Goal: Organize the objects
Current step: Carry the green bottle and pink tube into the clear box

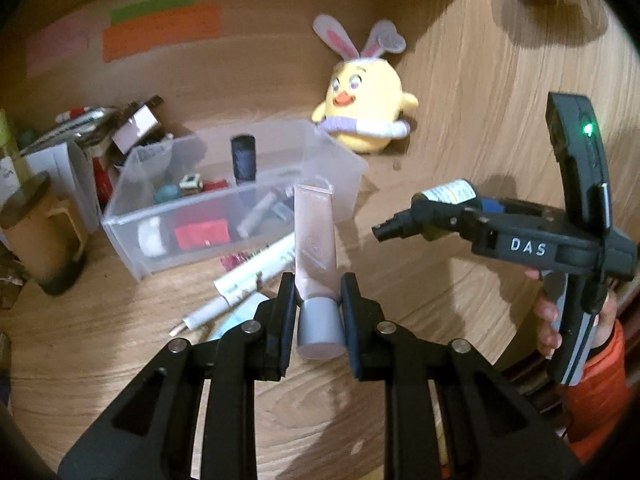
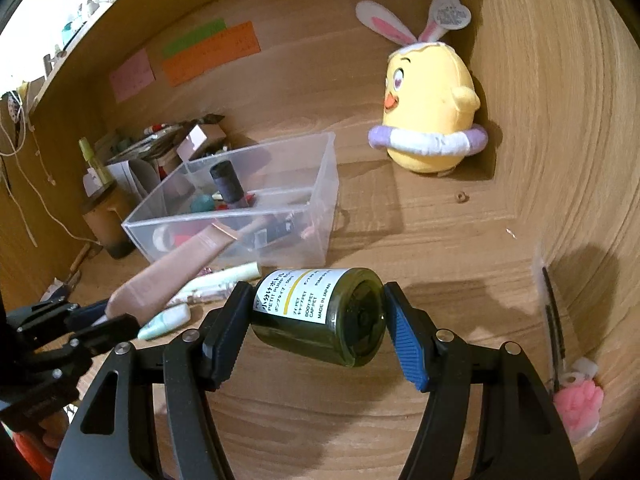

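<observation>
The left gripper (image 1: 319, 304) is clamped on a pink tube (image 1: 314, 240) just above its grey cap (image 1: 320, 330), the tube standing up and away from the jaws, its crimped end toward the bin. The right gripper (image 2: 316, 322) is closed on a dark green pump bottle (image 2: 320, 316), lying sideways between the pads with its white label facing up and its base toward the camera; in the left wrist view the same bottle's black nozzle (image 1: 394, 226) pokes out leftward, and a hand (image 1: 548, 320) with an orange sleeve grips the handle.

Just beyond both grippers, on the wooden desk (image 2: 400, 240), lie a white tube (image 1: 256, 272) and a pale green tube (image 2: 166, 322), near each other. Behind them stands a clear plastic bin (image 1: 224, 216) holding small cosmetics, among them an upright dark bottle (image 1: 243, 158) and a red box (image 1: 202, 234). Far right, a yellow plush chick (image 2: 428, 120) with rabbit ears sits in the corner. Left of the bin stands a brown cup (image 1: 44, 232), with cluttered boxes behind.
</observation>
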The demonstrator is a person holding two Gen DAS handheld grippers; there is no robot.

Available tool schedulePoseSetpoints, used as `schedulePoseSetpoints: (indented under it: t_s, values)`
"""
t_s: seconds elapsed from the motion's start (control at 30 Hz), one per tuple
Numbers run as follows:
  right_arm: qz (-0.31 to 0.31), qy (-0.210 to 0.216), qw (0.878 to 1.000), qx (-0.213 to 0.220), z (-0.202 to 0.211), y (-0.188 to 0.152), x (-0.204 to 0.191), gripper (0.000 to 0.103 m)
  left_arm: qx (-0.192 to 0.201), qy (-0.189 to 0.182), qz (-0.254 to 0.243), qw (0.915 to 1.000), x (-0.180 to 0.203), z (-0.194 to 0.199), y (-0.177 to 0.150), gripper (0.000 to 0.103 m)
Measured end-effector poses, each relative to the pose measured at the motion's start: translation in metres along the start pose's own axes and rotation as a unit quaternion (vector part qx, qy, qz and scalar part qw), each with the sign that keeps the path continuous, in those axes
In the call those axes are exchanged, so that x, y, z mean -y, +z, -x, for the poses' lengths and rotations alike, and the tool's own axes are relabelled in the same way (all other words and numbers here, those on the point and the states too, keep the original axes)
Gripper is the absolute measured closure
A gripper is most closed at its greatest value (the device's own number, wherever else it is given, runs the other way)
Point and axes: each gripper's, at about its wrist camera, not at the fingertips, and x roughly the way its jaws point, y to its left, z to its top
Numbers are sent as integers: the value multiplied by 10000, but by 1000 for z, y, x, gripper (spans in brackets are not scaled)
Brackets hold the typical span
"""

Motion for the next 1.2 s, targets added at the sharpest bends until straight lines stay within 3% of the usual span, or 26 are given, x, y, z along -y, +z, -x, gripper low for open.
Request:
schedulePoseSetpoints:
  t_s: [0.67,0.93,1.2]
  values:
    - [396,331,9975,493,-8,55,-37,41,639,505,528,9953,-49,21,48,81]
    - [541,377,9964,539,-26,77,-50,41,523,598,760,9939,-79,1,67,81]
    - [641,313,9971,277,-57,87,-57,41,59,423,813,9958,-100,-35,69,81]
